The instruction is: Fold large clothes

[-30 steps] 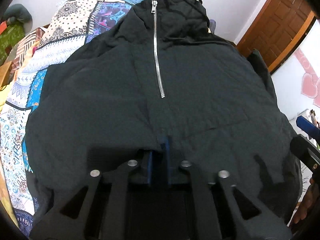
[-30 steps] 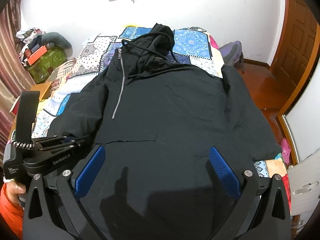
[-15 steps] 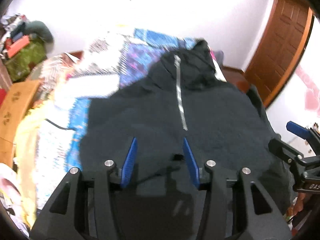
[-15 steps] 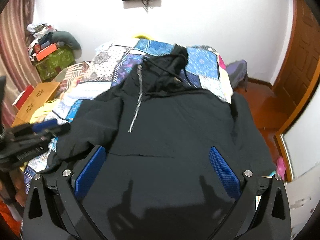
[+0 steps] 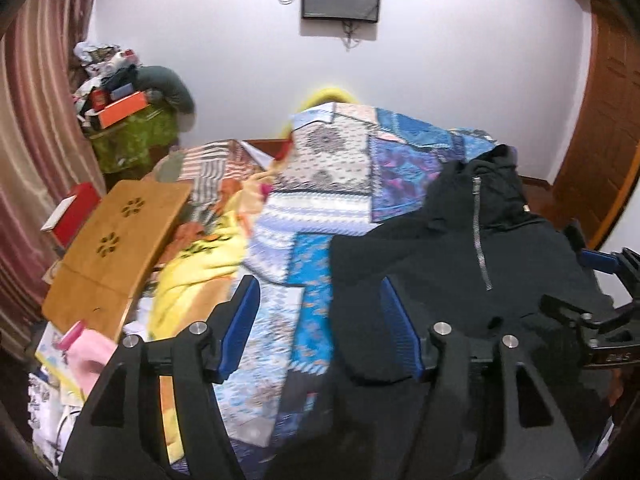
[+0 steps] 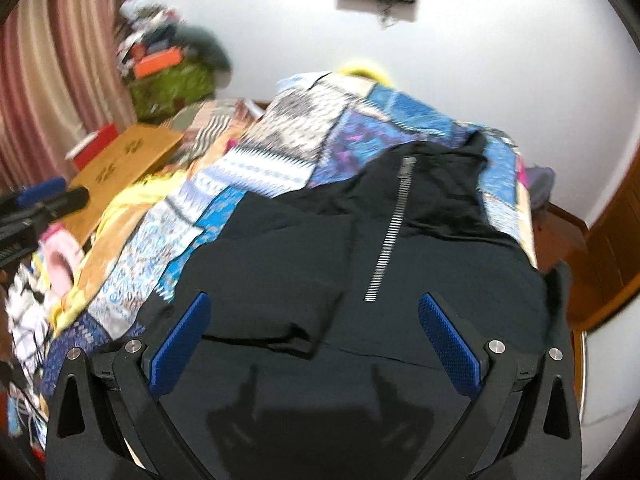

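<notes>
Left wrist view: the left gripper (image 5: 320, 328) is hanging above the near edge of the bed, its jaws opening, blue pads (image 5: 240, 326) standing apart with nothing gripped between them; behind the gap the patchwork quilt (image 5: 320, 204) and the left edge of the hoodie are showing. The black hoodie (image 5: 460, 248) is lying flat on the quilt toward the right side of this view, hood toward the far wall, its silver zipper (image 5: 480, 236) running down from the collar. One sleeve is lying folded inward across the body. At the right edge, part of the right gripper (image 5: 592, 296) is showing, over the hoodie's right side.

Right wrist view: the right gripper (image 6: 316, 344) is pointing down over the hoodie (image 6: 300, 280), jaws spread wide, pads (image 6: 448, 344) clear of the cloth, nothing held. The folded sleeve (image 6: 272, 292) is lying across the left half of the body, its end near the hem. The zipper (image 6: 392, 232) is lying just right of it. The frame is somewhat blurred.

Surroundings: a wooden lap table (image 5: 116, 248) is sitting left of the bed beside yellow fabric (image 5: 200, 276); a striped curtain (image 5: 36, 128) is hanging on the left; a dark screen (image 5: 340, 0) is mounted on the white wall; a wooden door (image 5: 604, 120) is standing at right.
</notes>
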The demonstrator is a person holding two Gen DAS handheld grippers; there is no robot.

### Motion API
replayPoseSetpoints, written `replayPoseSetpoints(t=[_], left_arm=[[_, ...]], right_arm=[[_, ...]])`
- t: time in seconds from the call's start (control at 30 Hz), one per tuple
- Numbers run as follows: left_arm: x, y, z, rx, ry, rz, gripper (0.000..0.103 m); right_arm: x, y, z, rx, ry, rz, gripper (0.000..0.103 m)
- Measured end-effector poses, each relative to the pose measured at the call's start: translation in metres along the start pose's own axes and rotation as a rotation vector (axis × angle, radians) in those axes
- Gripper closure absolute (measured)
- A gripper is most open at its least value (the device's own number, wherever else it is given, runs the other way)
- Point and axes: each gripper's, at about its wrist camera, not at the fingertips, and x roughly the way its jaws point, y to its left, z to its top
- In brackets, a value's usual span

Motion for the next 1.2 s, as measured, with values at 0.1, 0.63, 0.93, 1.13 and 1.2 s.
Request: replayPoseSetpoints(t=[0.1, 0.63, 0.93, 1.13, 1.2], left_arm=[[0.001, 0.016, -0.01, -0.002, 0.018, 0.027, 0.039], [0.022, 0.045, -0.049, -0.065, 0.124, 0.034, 0.039], [0.03, 0.045, -0.052, -0.075, 0.143, 0.019, 0.039], [0.029, 0.041, -0.052, -0.07, 0.144, 0.02, 0.039], [0.029, 0.039, -0.052, -0.067, 0.145, 0.024, 0.039]], right_arm=[[0.025, 0.027, 0.001, -0.066, 0.061, 0.021, 0.0], [0.145, 0.124, -0.038, -0.386, 0.394, 0.045, 0.002], [0.158, 0.125, -0.039, -0.408, 0.366, 0.037, 0.044], [0.137, 0.109, -0.022, -0.263, 0.293, 0.124, 0.083], [0.124, 0.1, -0.014, -0.213, 0.252, 0.134, 0.085]])
